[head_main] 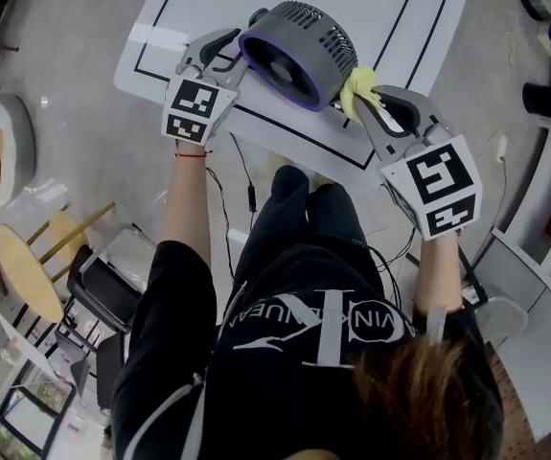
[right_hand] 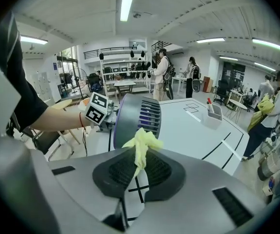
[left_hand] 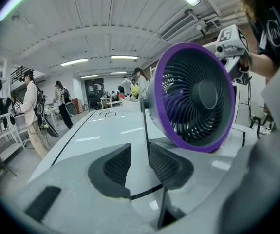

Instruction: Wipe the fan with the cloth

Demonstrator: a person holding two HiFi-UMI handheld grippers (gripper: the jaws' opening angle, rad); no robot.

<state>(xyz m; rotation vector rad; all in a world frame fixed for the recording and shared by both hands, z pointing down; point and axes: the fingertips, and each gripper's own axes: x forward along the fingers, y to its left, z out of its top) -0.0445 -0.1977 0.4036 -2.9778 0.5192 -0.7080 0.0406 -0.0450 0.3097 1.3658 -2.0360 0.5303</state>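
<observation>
A grey fan (head_main: pixel 299 54) with a purple front ring lies tilted on the white table (head_main: pixel 208 8), its grille facing me. My left gripper (head_main: pixel 223 54) is at the fan's left side, against the purple rim. In the left gripper view its jaws (left_hand: pixel 140 167) stand apart with no thing pressed between the pads, and the fan (left_hand: pixel 193 96) rises just ahead to the right. My right gripper (head_main: pixel 373 102) is shut on a yellow cloth (head_main: pixel 357 86) that touches the fan's right side. In the right gripper view the cloth (right_hand: pixel 142 143) sticks up from the jaws (right_hand: pixel 139 172) against the fan's grey housing (right_hand: pixel 137 118).
Black lines mark a rectangle on the table. A small pen holder (right_hand: pixel 213 112) stands farther along it. On the floor at the left are a round wooden stool (head_main: pixel 26 266) and a black chair (head_main: pixel 103 286). Cables (head_main: pixel 246 185) hang off the table's near edge. Several people stand in the room behind.
</observation>
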